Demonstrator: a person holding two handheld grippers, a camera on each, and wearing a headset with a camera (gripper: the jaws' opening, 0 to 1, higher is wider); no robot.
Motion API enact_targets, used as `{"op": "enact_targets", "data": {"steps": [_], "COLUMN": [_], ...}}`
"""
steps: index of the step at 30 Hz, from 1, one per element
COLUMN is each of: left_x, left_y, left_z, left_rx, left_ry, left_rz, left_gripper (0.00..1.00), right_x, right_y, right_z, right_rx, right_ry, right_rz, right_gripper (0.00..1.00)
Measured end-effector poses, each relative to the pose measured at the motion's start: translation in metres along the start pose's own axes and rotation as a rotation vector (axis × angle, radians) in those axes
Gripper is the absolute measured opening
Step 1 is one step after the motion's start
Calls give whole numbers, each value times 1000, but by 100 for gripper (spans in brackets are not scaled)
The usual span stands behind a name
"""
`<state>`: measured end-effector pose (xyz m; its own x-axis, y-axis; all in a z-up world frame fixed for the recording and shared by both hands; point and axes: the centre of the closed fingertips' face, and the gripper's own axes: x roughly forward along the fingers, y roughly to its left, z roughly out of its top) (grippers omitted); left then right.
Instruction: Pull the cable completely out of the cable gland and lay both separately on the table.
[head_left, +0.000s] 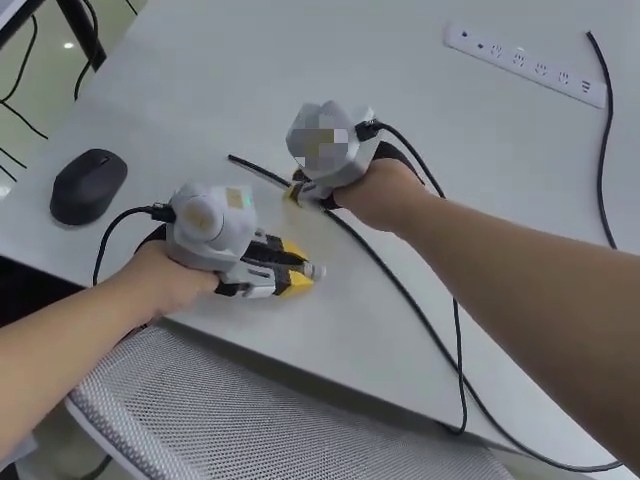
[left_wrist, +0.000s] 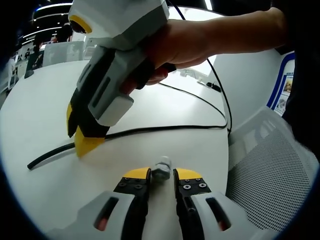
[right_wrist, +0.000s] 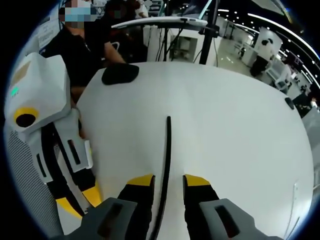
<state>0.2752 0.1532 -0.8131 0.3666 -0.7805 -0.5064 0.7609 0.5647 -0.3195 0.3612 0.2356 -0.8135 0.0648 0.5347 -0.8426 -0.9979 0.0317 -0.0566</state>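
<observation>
Fingers (left_wrist: 137, 176) of the left gripper (left_wrist: 161, 175) pinch the small grey cable gland (left_wrist: 162, 166) between their yellow tips, low over the white table (head_left: 300, 70). The fingers (right_wrist: 142, 184) of the right gripper (right_wrist: 168, 181) stand a little apart, and the black cable (right_wrist: 166, 150) runs between them without visible contact. We see the cable lying along the table, its free end apart from the gland. Below the table's near edge we note a mesh chair (head_left: 250, 420), at its far side a white power strip (head_left: 525, 63), and at its left a black mouse (head_left: 88, 185).
</observation>
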Motion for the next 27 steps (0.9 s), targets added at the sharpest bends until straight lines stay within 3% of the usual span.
{"op": "enact_targets", "data": {"steps": [7, 11, 17, 21, 27], "left_x": [0, -1, -4, -9, -20], "left_y": [2, 0, -2, -5, -13], "left_z": [3, 4, 12, 15, 21], "left_rx": [-11, -9, -32, -42, -45], "left_ry": [-7, -6, -27, -35, -43], "left_rz": [6, 5, 11, 17, 31], "left_gripper": [23, 25, 30, 33, 38], "right_x": [-19, -38, -67, -89, -120], "right_y": [-5, -10, -15, -15, -7], "right_z": [2, 4, -1, 3, 9], "right_rx": [27, 94, 108, 160, 179], "right_ry": [-30, -78, -107, -168, -231], "right_rz": [-34, -53, -97, -117, -138], "right_gripper": [27, 30, 34, 38, 46]}}
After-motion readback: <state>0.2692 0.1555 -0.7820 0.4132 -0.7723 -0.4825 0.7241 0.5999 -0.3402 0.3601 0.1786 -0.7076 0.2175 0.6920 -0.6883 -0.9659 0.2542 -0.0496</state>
